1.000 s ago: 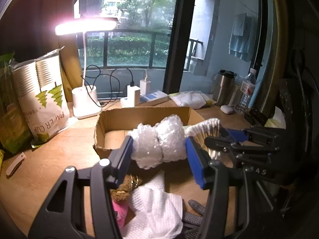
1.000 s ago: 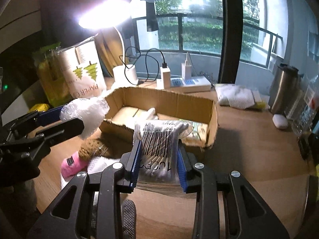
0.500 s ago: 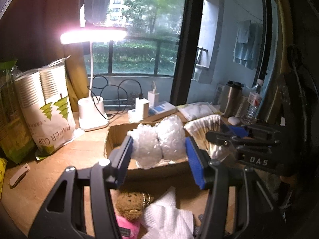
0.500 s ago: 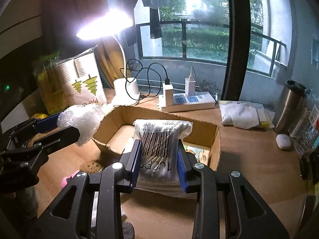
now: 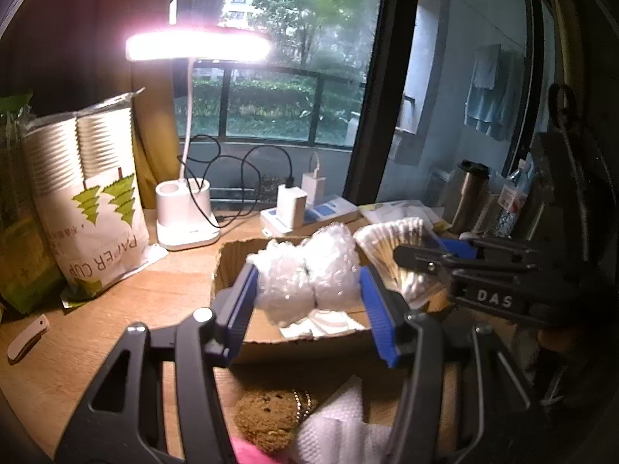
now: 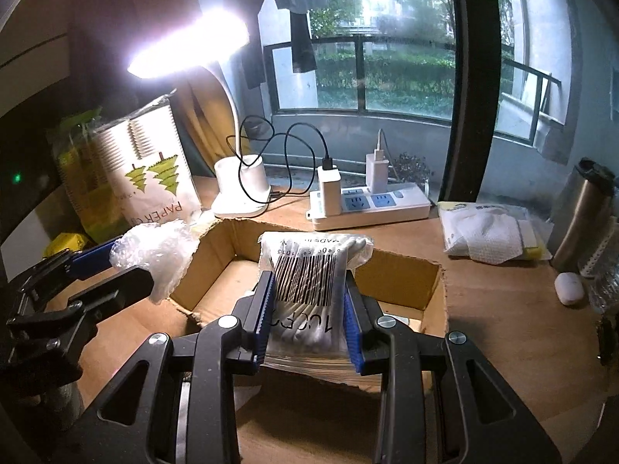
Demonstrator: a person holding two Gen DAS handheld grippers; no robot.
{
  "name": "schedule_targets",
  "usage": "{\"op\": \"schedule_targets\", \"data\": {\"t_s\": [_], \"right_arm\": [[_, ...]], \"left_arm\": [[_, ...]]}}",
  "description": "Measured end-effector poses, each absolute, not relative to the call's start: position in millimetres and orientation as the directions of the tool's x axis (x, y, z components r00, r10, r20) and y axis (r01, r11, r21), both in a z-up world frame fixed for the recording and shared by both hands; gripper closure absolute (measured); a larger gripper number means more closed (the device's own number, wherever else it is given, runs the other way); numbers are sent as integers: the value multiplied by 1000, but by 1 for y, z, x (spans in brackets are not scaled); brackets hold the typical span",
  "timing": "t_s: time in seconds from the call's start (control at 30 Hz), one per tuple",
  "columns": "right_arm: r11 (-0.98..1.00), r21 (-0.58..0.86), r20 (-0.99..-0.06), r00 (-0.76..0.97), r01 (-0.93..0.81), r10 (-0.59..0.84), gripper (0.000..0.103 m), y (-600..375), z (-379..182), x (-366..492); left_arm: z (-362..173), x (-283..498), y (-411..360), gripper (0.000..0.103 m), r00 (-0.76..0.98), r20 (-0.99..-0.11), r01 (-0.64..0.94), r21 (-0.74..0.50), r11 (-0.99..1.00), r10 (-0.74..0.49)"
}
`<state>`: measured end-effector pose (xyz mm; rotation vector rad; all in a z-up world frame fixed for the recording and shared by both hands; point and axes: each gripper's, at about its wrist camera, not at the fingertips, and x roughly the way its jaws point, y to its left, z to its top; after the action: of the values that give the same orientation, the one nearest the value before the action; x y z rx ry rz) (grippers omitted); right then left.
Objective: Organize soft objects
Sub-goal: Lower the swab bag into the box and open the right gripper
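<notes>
Bubble wrap point(image 5: 305, 278), crumpled into a wad, sat clamped between the blue pads of the left gripper point(image 5: 307, 301), whose jaws were closed part-way against its sides. The wad hung over the near-left part of the open cardboard box point(image 5: 228, 266), clear of the box floor, where a white sheet point(image 5: 325, 324) lay.

The right gripper point(image 6: 307, 317) had its jaws pressed onto a clear bag of cotton swabs point(image 6: 309, 282) with a barcode label facing up. That bag was held above the near wall of the same box, beside the bubble wrap, the two not touching as far as could be seen.

In front of the box on the wooden table point(image 5: 116, 309), a brown sponge point(image 5: 267, 417), a white cloth point(image 5: 340, 425) and a scrap of something pink point(image 5: 247, 452) lay together.

Behind the box stood a lit desk lamp point(image 6: 241, 189), a power strip point(image 6: 371, 205) with two chargers, and a pack of paper cups point(image 5: 89, 189). To the right were a bagged white cloth point(image 6: 487, 236), a steel tumbler point(image 6: 580, 216) and a small white case point(image 6: 568, 288).
</notes>
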<state>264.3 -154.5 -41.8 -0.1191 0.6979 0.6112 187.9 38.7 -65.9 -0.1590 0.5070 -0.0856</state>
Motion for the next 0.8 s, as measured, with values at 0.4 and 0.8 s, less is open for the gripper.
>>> {"op": "schedule_targets", "data": {"t_s": [0.4,0.8], "right_arm": [[814,138,-683,541,-564,491,62,-134,-73,295],[842,128,-641,604,-524,473,45,-166,-55,283]], "left_arm": [[-84,202,49,48,850,-513,20,-196,980,-120],[-76,202,29,48,848,-515,45,-170,984,-127]]}}
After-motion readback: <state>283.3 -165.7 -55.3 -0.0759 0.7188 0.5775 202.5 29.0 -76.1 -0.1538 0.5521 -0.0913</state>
